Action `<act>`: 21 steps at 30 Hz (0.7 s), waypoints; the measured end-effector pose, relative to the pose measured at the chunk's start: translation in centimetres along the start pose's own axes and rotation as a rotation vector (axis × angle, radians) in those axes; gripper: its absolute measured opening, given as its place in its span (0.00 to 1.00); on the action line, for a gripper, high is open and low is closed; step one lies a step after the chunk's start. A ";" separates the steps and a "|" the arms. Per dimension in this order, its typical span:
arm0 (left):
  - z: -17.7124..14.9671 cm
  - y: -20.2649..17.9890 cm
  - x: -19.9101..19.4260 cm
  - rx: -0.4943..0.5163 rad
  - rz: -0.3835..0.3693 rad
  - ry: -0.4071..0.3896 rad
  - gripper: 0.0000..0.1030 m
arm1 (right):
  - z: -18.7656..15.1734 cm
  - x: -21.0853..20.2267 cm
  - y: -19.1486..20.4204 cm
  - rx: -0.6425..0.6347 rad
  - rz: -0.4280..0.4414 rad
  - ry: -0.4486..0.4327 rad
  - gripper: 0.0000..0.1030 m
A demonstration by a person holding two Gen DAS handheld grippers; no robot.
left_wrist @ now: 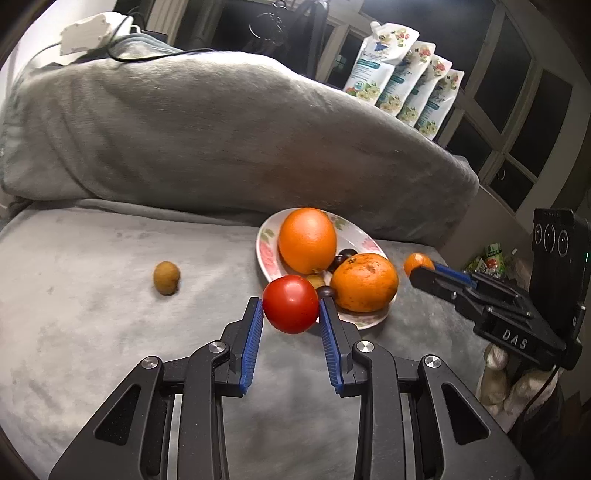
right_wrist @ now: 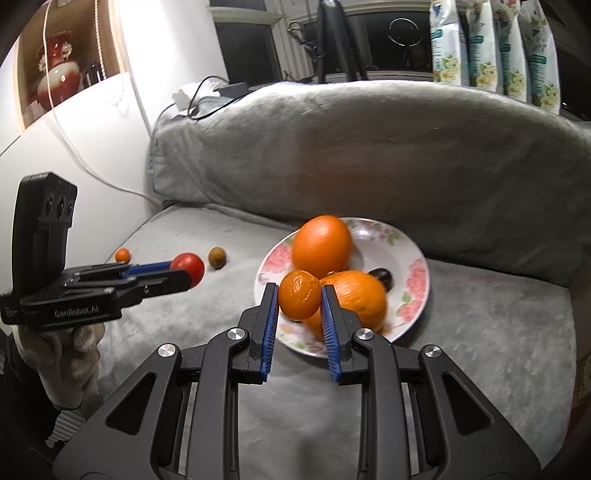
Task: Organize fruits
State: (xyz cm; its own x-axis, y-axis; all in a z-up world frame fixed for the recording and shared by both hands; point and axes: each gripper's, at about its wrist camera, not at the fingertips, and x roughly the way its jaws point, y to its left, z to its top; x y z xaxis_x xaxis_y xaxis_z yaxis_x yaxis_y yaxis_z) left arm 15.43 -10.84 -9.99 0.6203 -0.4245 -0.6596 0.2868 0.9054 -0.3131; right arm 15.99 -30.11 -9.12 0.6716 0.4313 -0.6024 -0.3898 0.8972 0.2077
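Observation:
My left gripper (left_wrist: 291,308) is shut on a red tomato (left_wrist: 290,304) just above the near left rim of the floral plate (left_wrist: 266,254). The plate holds two large oranges (left_wrist: 307,240), (left_wrist: 364,281) and small dark fruits (left_wrist: 345,254). My right gripper (right_wrist: 299,295) is shut on a small orange tomato (right_wrist: 299,294) above the plate's (right_wrist: 413,258) near edge; it also shows in the left wrist view (left_wrist: 417,263). A brown longan (left_wrist: 166,277) lies on the grey cover to the left. A tiny orange fruit (right_wrist: 122,254) lies farther left.
A grey blanket-covered cushion (left_wrist: 229,133) rises behind the plate. Flowered refill pouches (left_wrist: 402,74) stand on the sill behind. A white adapter with cables (left_wrist: 88,33) lies at the back left. A white wall (right_wrist: 55,155) borders the left.

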 end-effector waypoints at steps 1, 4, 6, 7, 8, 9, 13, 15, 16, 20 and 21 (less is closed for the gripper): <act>0.1 -0.2 0.2 0.002 -0.002 0.002 0.29 | 0.0 -0.1 -0.2 0.003 -0.003 -0.003 0.23; 0.2 -0.8 0.7 0.009 -0.012 0.011 0.29 | 0.3 -0.2 -1.3 0.014 -0.013 -0.011 0.23; 0.4 -1.2 1.0 0.016 -0.015 0.014 0.29 | 0.5 -0.2 -2.0 0.022 -0.018 -0.014 0.23; 0.6 -1.4 1.2 0.020 -0.017 0.015 0.29 | 0.6 -0.1 -2.3 0.027 -0.020 -0.015 0.23; 0.7 -1.5 1.3 0.023 -0.018 0.015 0.29 | 0.7 -0.1 -2.6 0.029 -0.022 -0.015 0.23; 0.9 -1.7 1.5 0.028 -0.019 0.015 0.29 | 0.7 0.0 -2.8 0.030 -0.024 -0.014 0.23; 1.6 -2.5 2.2 0.043 -0.024 0.014 0.29 | 1.0 0.2 -3.7 0.037 -0.033 -0.015 0.23; 1.9 -2.9 2.6 0.052 -0.025 0.015 0.29 | 1.0 0.3 -4.2 0.043 -0.035 -0.014 0.23; 2.1 -3.1 2.8 0.055 -0.026 0.016 0.29 | 1.0 0.4 -4.6 0.047 -0.037 -0.013 0.23; 2.7 -3.9 3.8 0.068 -0.030 0.022 0.29 | 1.0 0.9 -5.8 0.064 -0.041 -0.004 0.23; 2.8 -4.1 4.0 0.071 -0.030 0.024 0.29 | 0.9 1.0 -6.1 0.068 -0.041 -0.002 0.23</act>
State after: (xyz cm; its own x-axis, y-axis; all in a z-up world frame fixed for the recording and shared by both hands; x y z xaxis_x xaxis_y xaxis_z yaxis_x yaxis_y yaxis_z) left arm 18.80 -16.23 -9.43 0.5931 -0.4510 -0.6670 0.3568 0.8898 -0.2844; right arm 19.63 -35.05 -10.26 0.6875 0.3941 -0.6099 -0.3184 0.9185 0.2345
